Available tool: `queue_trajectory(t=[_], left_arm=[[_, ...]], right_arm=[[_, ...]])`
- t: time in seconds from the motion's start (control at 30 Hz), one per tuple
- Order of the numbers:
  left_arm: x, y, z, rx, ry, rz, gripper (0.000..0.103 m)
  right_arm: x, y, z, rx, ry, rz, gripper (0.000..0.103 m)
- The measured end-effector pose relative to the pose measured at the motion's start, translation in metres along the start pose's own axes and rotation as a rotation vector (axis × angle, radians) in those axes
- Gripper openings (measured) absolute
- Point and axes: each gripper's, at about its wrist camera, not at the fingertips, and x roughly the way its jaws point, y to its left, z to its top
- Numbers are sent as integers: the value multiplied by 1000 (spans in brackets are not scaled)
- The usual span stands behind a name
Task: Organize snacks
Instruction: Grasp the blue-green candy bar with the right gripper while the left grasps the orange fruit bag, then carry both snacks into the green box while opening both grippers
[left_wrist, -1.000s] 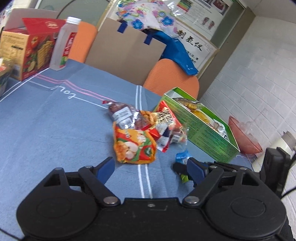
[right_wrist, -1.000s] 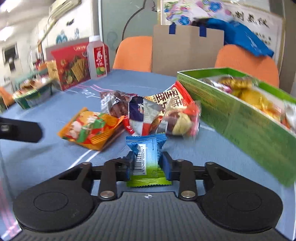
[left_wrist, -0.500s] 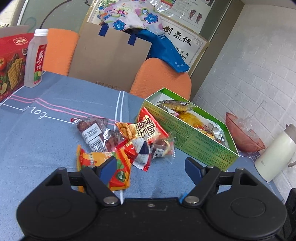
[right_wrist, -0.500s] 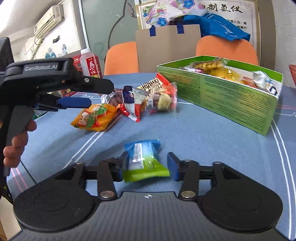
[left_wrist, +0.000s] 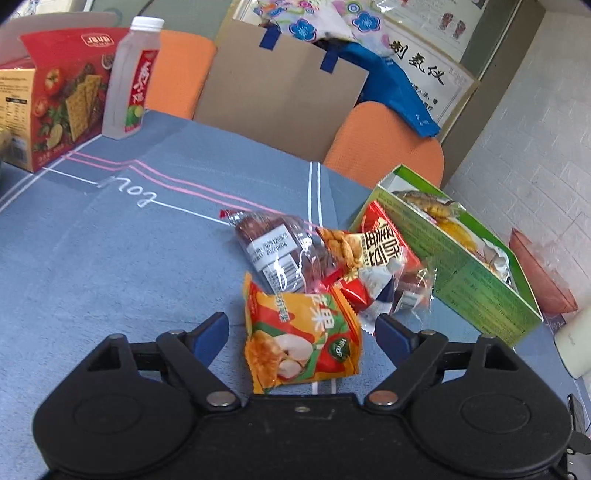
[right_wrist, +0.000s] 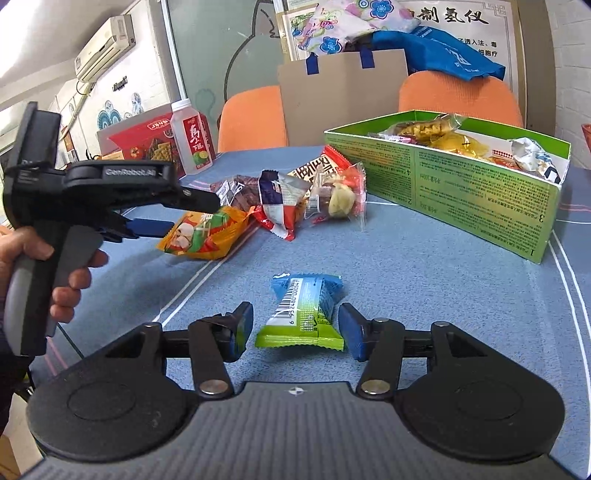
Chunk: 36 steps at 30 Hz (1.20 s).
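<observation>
A good share of the snacks already sits inside the green box (right_wrist: 443, 177) at the far right of the worktop (right_wrist: 424, 280), but the job is perhaps half done, I'd judge: a loose heap of packets (right_wrist: 295, 192) still lies just left of the box, and two more packets lie apart from it.

The right gripper (right_wrist: 295, 328) is released; its jaws have just been opening, and the blue-and-green packet (right_wrist: 304, 314) lies flat on the cloth between them with a gap showing at each pad. It rests near the front of the worktop, well apart from the box. Its long axis runs away from the gripper toward the heap, the green crimped end nearest, the blue end farthest, barcode facing up.

The left gripper (left_wrist: 301, 332) also stands released, its pads either side of the orange apple-print packet (left_wrist: 301, 336), which sits at the near edge of the heap and does not look pinched yet. That packet is squarish, lying flat with one corner toward the gripper. A hand (right_wrist: 40, 266) holds this gripper's handle at the left.

Both packets and the heap still have to go into the box.
</observation>
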Motion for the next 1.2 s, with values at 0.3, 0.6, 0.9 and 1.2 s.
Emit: queue_trajectory(t=[0.3, 0.6, 0.9, 1.2], left_arm=[[-1, 0, -7, -3, 18, -43, 101], [-1, -13, -15, 35, 14, -61, 81], [-34, -22, -11, -24, -18, -204, 80], [-39, -82, 35, 48, -108, -329, 80]], right_arm=[[-1, 2, -2, -2, -3, 1, 87], [0, 4, -1, 1, -4, 28, 76], [-21, 1, 12, -1, -106, 16, 72], [-40, -31, 52, -9, -278, -108, 73]])
